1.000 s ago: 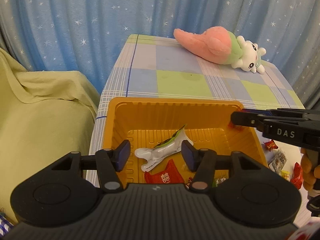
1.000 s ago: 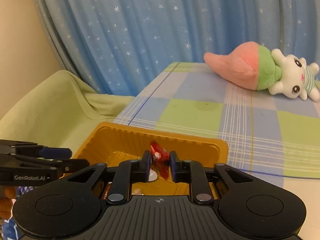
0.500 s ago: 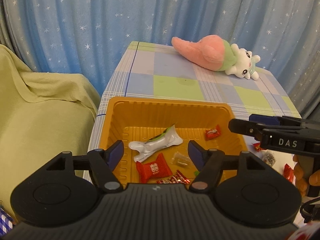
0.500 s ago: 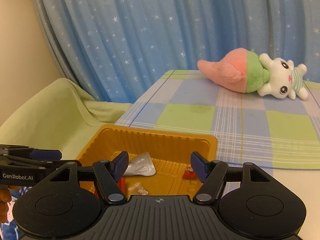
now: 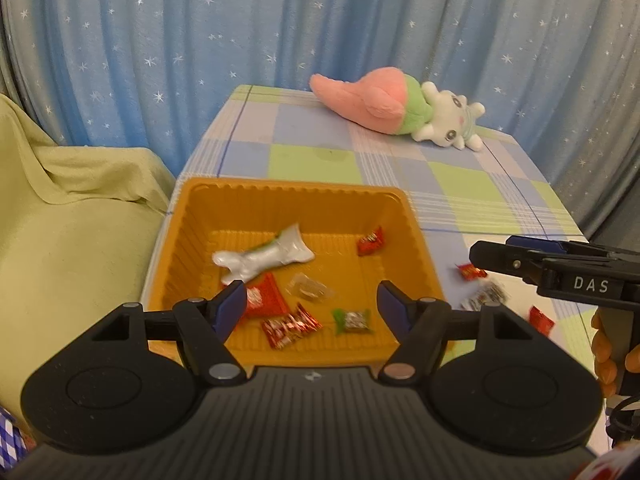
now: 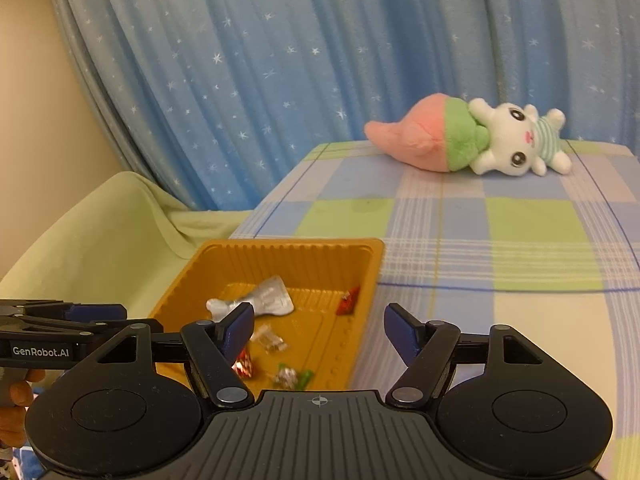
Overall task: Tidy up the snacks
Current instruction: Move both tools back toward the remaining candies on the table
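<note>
Both the left claw (image 5: 308,300) and the right claw (image 6: 319,328) gape empty above the orange tray (image 5: 288,194), which holds six snacks, while several wrapped sweets (image 5: 472,271) wait on the table (image 5: 460,184).

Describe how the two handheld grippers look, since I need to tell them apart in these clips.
The left gripper and the right gripper look alike: a matte black ribbed body, two round side discs, black linkage arms with silver rivets and dark blue finger pads. Side on, the right one reads "DAS" in white; the left one reads "GenRobot.AI". A thin black cable hangs beneath the right one.
</note>
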Available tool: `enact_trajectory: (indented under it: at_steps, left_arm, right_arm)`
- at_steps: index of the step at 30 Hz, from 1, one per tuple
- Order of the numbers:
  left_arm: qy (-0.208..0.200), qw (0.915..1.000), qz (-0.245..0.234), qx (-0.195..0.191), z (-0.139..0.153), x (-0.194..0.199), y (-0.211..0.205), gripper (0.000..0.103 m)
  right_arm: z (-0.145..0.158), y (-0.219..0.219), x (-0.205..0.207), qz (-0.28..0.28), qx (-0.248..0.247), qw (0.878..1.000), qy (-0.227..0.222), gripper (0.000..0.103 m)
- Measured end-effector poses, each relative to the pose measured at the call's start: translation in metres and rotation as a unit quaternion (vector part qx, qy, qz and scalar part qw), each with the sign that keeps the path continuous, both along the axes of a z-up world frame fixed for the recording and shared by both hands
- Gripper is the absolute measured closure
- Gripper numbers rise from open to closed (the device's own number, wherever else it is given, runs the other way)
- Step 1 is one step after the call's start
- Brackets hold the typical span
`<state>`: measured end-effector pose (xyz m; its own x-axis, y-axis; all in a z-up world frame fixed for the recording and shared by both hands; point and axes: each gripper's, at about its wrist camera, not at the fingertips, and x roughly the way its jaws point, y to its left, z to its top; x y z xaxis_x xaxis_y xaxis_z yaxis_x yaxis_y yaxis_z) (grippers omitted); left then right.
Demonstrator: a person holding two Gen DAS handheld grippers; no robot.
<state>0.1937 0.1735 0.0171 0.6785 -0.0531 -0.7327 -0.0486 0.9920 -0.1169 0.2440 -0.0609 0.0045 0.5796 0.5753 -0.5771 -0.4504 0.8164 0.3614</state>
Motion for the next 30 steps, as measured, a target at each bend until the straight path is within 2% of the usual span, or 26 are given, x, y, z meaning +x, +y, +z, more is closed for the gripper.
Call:
enact_trajectory:
  at_steps: [11,30]
  left_arm:
    - [0.019,0.9996,-0.019,-0.006,-0.01,-0.024,-0.047,0.033]
    - [0.041,0.9978,-0.051,-0.011,-0.024,-0.028,-0.121,0.033]
  right_arm:
    - [-0.008,-0.059,-0.031,-0.017,0.013,0.999,0.038,0.031]
    - [-0.036,-0.147,-0.053,-0.065,-0.007,0.994,0.093,0.031]
